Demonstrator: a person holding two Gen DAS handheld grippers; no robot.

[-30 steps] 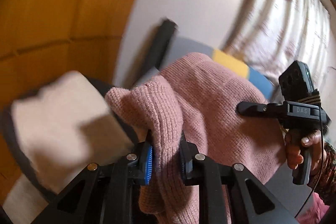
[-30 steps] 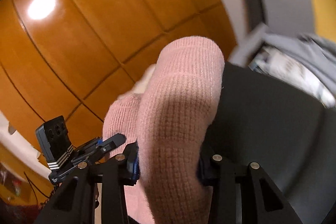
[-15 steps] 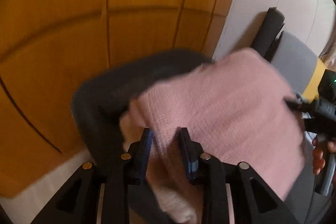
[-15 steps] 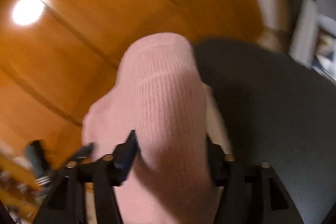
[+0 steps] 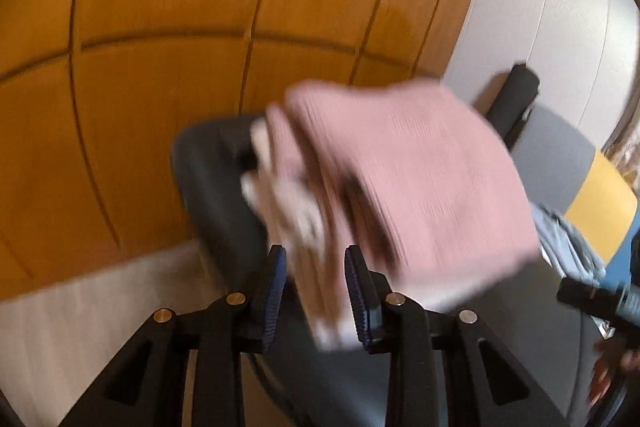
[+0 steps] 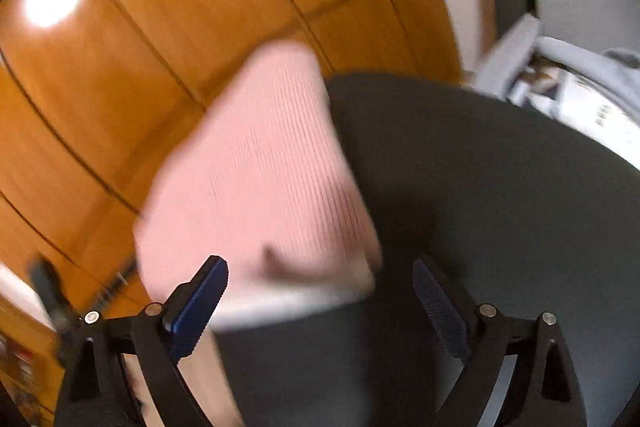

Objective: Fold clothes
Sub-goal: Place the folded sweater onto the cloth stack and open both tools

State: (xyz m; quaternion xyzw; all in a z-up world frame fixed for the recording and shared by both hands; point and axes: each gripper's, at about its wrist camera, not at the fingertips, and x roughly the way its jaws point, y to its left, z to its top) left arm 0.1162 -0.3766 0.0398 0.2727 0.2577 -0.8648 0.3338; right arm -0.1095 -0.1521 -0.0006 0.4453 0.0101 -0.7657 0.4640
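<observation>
A folded pink knit sweater (image 5: 404,183) lies on a dark grey seat (image 5: 216,195), on top of a cream garment (image 5: 288,211). My left gripper (image 5: 316,287) has its jaws a little apart around the near edge of the pile; whether they still press the cloth is blurred. In the right wrist view the pink sweater (image 6: 256,179) rests on the dark seat (image 6: 500,195) over the cream layer (image 6: 280,303). My right gripper (image 6: 320,303) is wide open just in front of it, touching nothing.
An orange wooden panelled wall (image 5: 200,27) stands behind the seat. A grey, yellow and blue chair back (image 5: 592,203) and a grey-blue garment (image 5: 568,239) are at right. The other gripper (image 5: 600,299) shows at the right edge. Pale floor (image 5: 80,307) lies at left.
Both grippers carried the pink sweater over and set it on the cream garment on the seat. The right gripper opened and let go; the left gripper's jaws widened.
</observation>
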